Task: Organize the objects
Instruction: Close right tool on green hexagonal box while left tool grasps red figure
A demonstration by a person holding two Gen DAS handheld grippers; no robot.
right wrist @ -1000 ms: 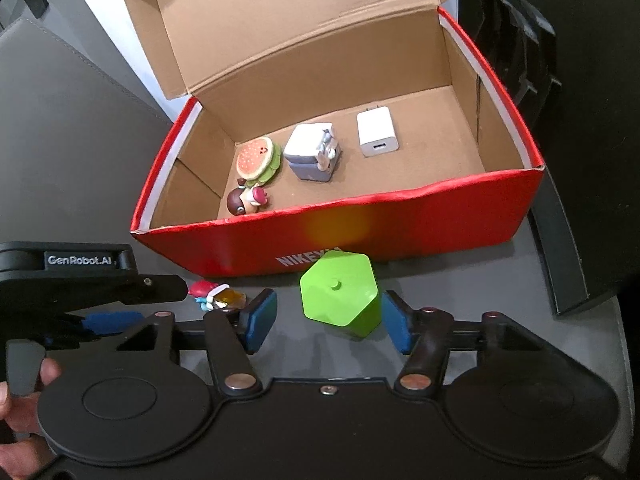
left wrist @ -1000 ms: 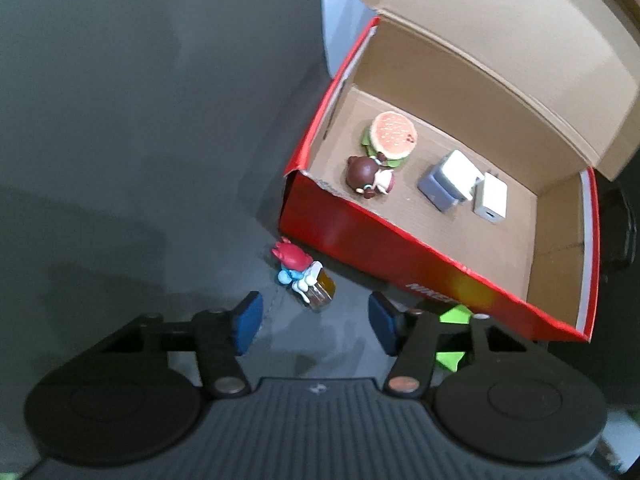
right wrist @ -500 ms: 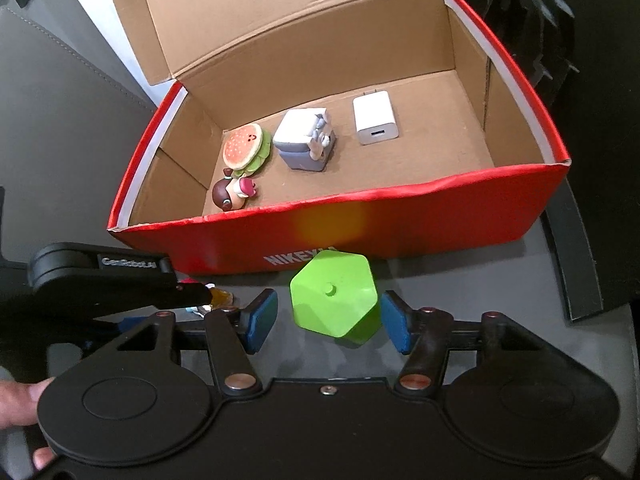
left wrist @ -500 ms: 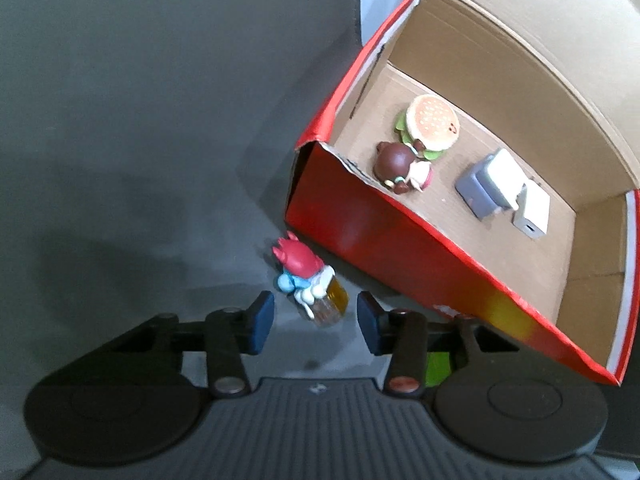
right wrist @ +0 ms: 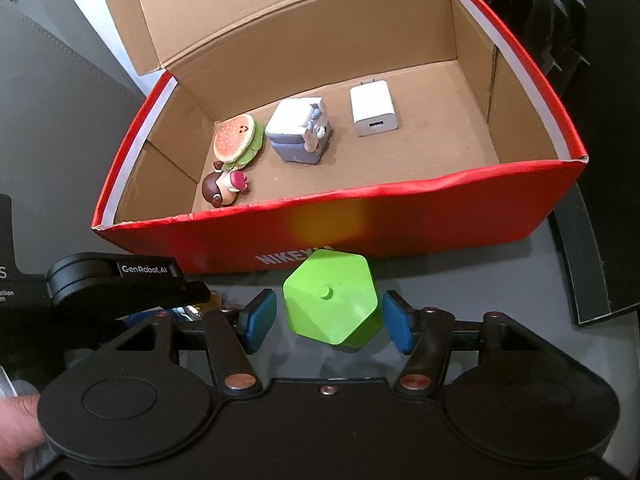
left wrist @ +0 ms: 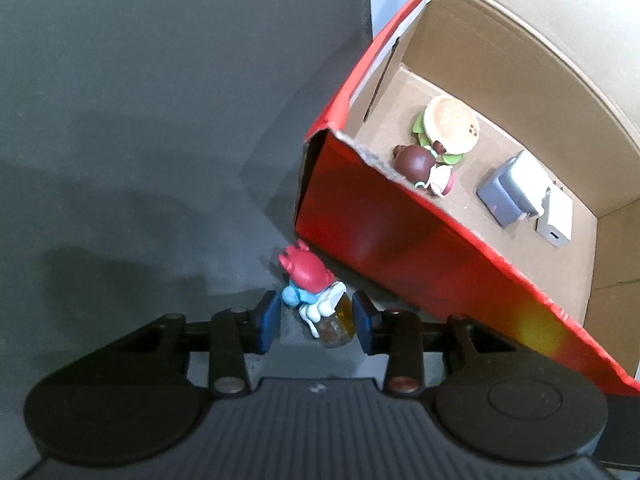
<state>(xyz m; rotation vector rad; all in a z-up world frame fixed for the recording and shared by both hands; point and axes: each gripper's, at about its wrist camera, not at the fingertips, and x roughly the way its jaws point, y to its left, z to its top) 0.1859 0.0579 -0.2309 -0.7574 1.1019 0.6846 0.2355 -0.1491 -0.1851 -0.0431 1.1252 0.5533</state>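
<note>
A small figurine [left wrist: 310, 280] with a red top, a blue and white body and an amber jar lies on the dark grey surface beside the red shoebox [left wrist: 400, 232]. My left gripper [left wrist: 315, 322] points down over it. Its jaws are closing, with the figurine between the blue pads and a sliver of gap on the left side. A green hexagonal block [right wrist: 330, 300] stands in front of the shoebox [right wrist: 440, 216]. My right gripper [right wrist: 328, 322] is open around it, its pads just off both sides. The left gripper's body [right wrist: 120, 280] hides most of the figurine in the right wrist view.
Inside the box lie a burger toy [right wrist: 238, 140], a brown-headed doll [right wrist: 224, 188], a grey and white cube toy [right wrist: 298, 130] and a white charger [right wrist: 374, 112]. The lid stands up behind. Dark objects sit to the right of the box. A hand [right wrist: 16, 420] shows at the lower left.
My left gripper has come down over the figurine and its jaws have narrowed around it. The right gripper has edged closer to the green block, and its pads have kept their spacing.
</note>
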